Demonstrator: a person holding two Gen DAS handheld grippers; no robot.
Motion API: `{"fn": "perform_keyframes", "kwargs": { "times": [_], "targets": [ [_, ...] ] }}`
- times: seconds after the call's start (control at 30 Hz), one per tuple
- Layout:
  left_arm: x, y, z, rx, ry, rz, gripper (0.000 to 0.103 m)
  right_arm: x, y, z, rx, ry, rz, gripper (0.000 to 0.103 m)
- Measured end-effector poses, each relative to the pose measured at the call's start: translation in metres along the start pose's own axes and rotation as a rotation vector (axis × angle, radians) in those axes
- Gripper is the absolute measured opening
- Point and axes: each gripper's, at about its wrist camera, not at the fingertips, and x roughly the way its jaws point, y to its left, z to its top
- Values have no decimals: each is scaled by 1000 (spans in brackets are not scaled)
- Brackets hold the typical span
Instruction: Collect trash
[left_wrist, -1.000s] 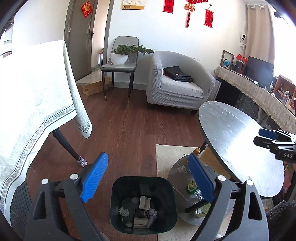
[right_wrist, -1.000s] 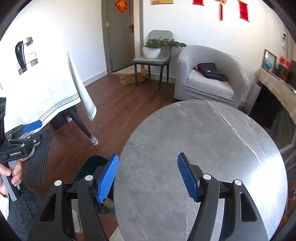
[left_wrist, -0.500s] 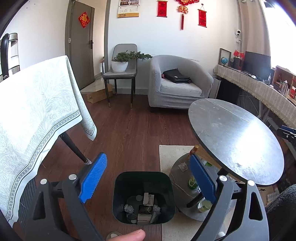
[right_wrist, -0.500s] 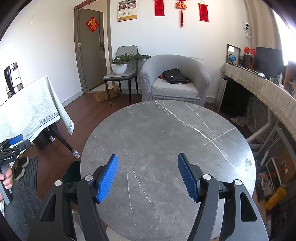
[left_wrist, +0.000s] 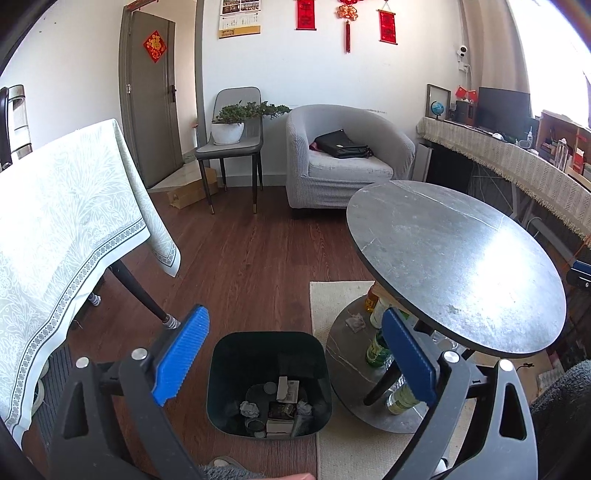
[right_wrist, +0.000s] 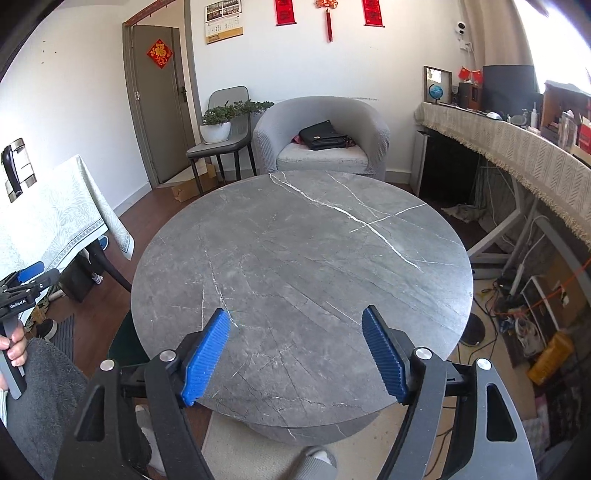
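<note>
Dark green bin (left_wrist: 268, 380) on wood floor beside round grey counter (left_wrist: 454, 266), paper scraps and cartons inside, left hand-held gripper (left_wrist: 295, 363) and right hand-held gripper (right_wrist: 295, 356) released, jaws just widened, nothing between them

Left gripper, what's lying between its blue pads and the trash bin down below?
Nothing: in the left wrist view the open left gripper looks straight down at the bin, with only bare wood floor around.

right tongs (right_wrist: 295, 354) | just opened wider (empty) | swung from table edge to over round table (right_wrist: 303, 258)
</note>
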Motion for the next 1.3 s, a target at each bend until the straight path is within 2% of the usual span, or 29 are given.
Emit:
{"fn": "perform_keyframes", "kwargs": {
  "times": [0.27,0.4,1.3],
  "targets": [
    [-1,8,-5,-51,16,-1,98,1,12,-3,-61,1,29,88],
    [3,8,-5,-51,27,-2,98,0,19,-4,-90,-1,44,89],
    [8,3,-8,-47,47,26,98,3,21,-1,-88,9,74,91]
  ]
}}
